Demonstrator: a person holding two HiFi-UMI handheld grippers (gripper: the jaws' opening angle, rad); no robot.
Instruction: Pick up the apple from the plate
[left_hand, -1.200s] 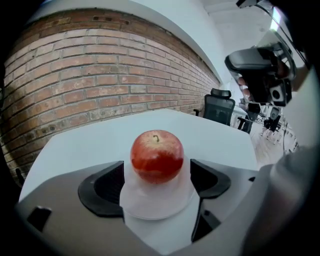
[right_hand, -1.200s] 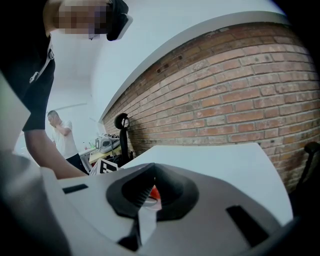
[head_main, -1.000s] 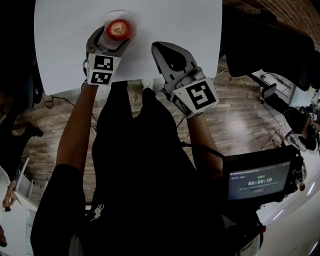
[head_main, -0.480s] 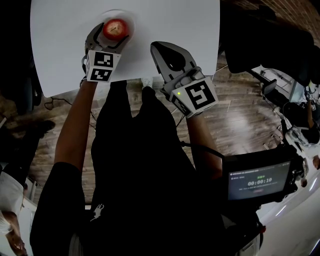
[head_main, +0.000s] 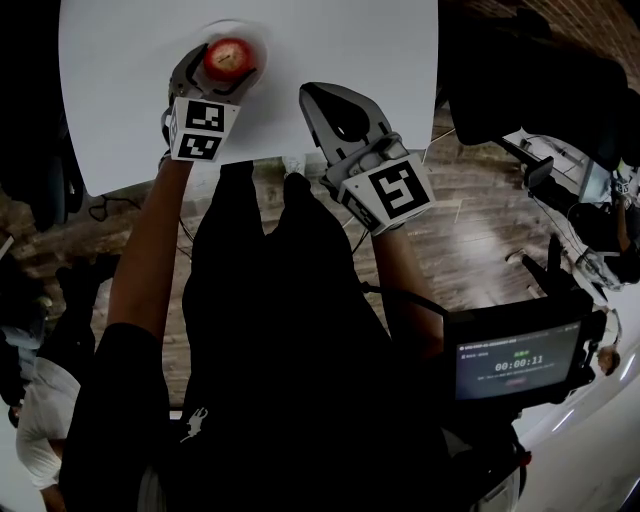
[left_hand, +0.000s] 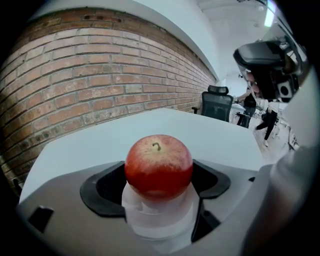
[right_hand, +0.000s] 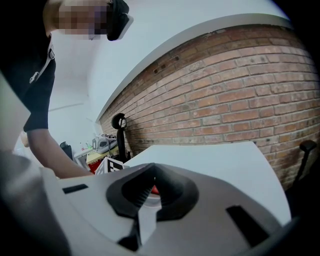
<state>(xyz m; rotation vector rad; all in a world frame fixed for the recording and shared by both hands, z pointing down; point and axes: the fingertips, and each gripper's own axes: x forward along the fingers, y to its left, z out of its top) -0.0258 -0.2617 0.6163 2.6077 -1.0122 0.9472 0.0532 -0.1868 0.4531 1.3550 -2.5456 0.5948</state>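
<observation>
The left claw (head_main: 224, 66) pinches the round red apple (left_hand: 158, 162) at the white plate (head_main: 258, 40), the right claw (head_main: 318, 98) pressed together nearby, and a shallow grip could let the smooth skin slip.

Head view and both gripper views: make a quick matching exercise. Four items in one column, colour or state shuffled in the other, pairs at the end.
Items
1. apple
2. left gripper
3. right gripper
4. table

Colour or state
A. white, flat top
B. fingers together, holding nothing
C. red, stem pointing up
D. fingers closed on either side of the fruit

Pairs: 1-C, 2-D, 3-B, 4-A
</observation>
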